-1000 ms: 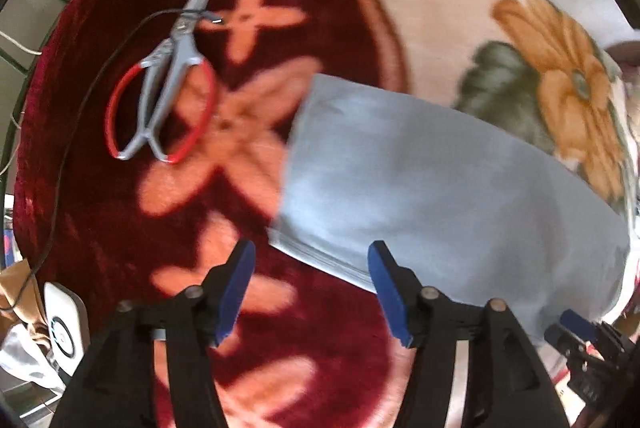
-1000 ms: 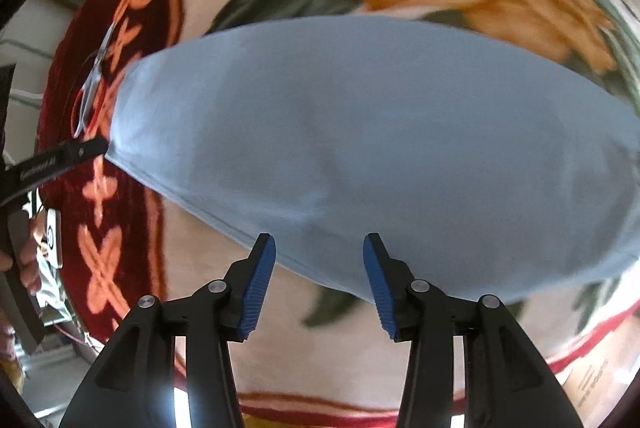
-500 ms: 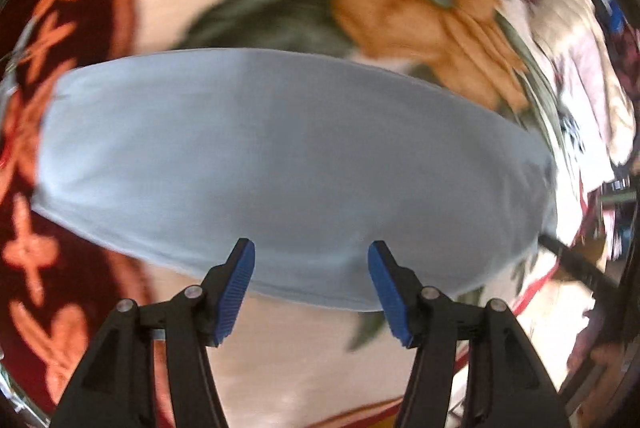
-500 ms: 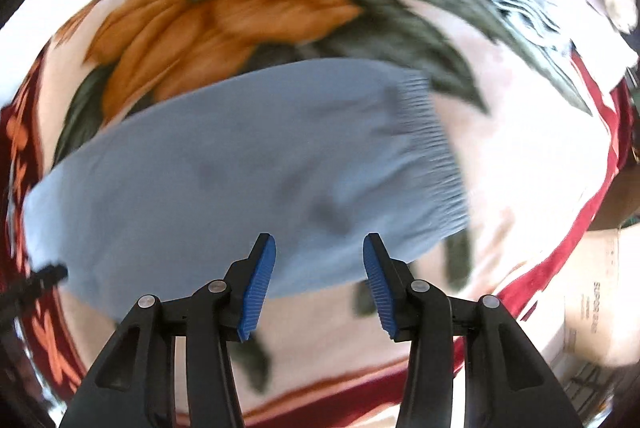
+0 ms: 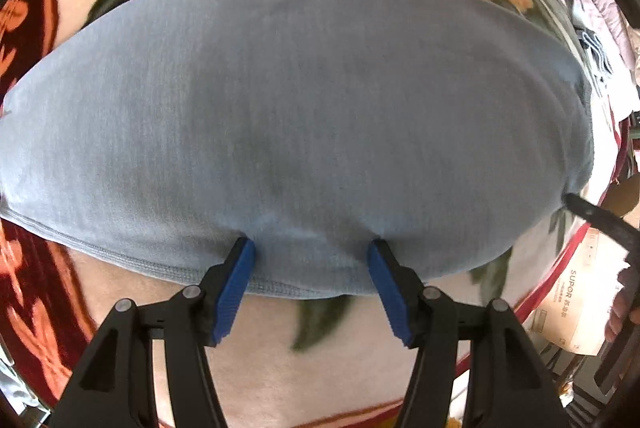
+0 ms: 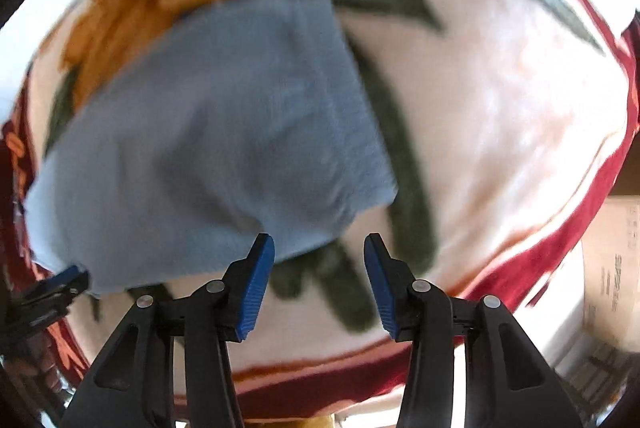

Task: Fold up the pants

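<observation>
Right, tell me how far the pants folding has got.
Done: the blue pants lie flat on the floral blanket as one long band, apparently leg over leg. In hand: nothing gripped; the left gripper is open at the near edge, the right gripper open beside the waistband end. Left: the crosswise folds.

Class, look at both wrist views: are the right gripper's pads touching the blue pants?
Apart. The right wrist view shows the right gripper open over bare blanket, beside the pants' corner.
</observation>
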`<state>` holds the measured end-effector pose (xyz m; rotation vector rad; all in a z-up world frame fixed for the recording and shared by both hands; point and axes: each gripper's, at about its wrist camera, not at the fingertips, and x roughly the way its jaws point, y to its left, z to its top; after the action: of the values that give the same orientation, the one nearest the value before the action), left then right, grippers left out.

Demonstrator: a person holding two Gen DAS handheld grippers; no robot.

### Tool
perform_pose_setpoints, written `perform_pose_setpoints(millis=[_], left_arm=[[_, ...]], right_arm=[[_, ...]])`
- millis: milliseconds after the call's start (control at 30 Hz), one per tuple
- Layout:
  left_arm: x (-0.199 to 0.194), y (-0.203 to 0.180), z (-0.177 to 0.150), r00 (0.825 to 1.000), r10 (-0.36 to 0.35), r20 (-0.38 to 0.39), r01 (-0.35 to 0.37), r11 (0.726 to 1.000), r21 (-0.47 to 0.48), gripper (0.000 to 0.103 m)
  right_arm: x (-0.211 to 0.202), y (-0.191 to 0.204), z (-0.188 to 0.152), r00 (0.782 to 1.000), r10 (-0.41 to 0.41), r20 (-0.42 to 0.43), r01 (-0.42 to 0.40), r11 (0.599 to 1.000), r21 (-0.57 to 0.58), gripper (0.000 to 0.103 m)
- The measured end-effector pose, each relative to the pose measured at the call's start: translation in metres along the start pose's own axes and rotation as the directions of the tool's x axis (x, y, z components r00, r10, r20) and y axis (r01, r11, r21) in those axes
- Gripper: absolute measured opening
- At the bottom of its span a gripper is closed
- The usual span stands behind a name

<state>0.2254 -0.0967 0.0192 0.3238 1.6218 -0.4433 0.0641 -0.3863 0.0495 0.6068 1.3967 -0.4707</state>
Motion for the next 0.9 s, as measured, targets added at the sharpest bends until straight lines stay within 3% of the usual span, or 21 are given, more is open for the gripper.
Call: perform_pose_setpoints(millis=[167, 333, 433, 567, 733, 900], left_arm=[[0.002, -0.008, 0.004, 0.999, 0.033, 0.0, -0.033, 0.999, -0.004, 0.064], [0.003, -0.015, 0.004, 0.999, 0.053, -0.001, -0.053, 0.998, -0.02, 0.065], [0.004, -0.02, 0.003, 0.999, 0.051, -0.004, -0.052, 0.998, -0.019, 0.065], [0.006, -0.015, 0.004, 0.999, 0.05, -0.01, -0.05, 0.998, -0.023, 0.065], [0.0, -0.016, 0.01, 0.998, 0.054, -0.029, -0.055, 0.998, -0.037, 0.066], [-0.018, -0.005, 0.01, 0.998, 0.063, -0.018, -0.063, 0.997, -0.043, 0.066]], right_arm=[[-0.007, -0.01, 0.051, 0.998, 0.002, 0.063, 0.0, 0.999, -0.034, 0.048], [0.027, -0.011, 0.096, 0.999, 0.044, 0.013, -0.044, 0.999, -0.01, 0.048], [0.03, -0.002, 0.107, 0.999, 0.001, 0.048, 0.001, 0.999, -0.036, 0.048], [0.044, 0.007, 0.115, 0.998, -0.039, 0.057, 0.043, 0.997, -0.064, 0.057], [0.03, 0.015, 0.111, 0.995, -0.077, 0.07, 0.082, 0.993, -0.085, 0.057], [-0.015, 0.028, 0.083, 0.976, -0.104, 0.191, 0.122, 0.989, -0.089, 0.056]])
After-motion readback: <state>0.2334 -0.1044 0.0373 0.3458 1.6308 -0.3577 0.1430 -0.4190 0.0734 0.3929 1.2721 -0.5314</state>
